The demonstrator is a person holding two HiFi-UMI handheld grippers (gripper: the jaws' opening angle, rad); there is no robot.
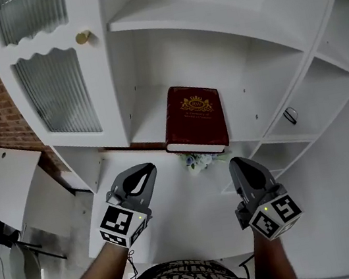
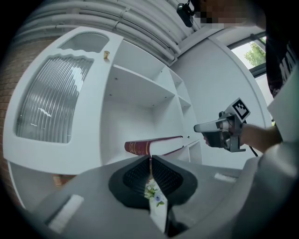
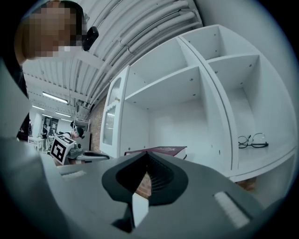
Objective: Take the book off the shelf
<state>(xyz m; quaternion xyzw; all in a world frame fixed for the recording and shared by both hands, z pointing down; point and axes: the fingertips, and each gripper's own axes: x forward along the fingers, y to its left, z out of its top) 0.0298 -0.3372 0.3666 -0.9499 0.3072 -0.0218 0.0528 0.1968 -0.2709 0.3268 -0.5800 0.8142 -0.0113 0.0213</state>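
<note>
We find the book (image 1: 194, 117) lying flat, cover up, on the lower shelf (image 1: 147, 117) of the white cabinet, its near edge jutting slightly past the shelf front. In our judgement that overhang offers the easiest place to take hold. The left tool (image 1: 141, 169) is held low and in front of the shelf, to the left of the book and apart from it. Its own view shows the jaws pressed together at the tips with nothing gripped. The right tool (image 1: 240, 161) hangs likewise to the right, its jaws also pressed together and empty. Both point toward the book, which suggests an approach is being lined up, with the lift not yet begun. A small sprig of flowers (image 1: 195, 162) sits on the tabletop (image 1: 189, 223) just below the book's edge. A pair of glasses (image 3: 252, 140) rests in the compartment to the right, well clear. Either tool must open before any hold is possible.
</note>
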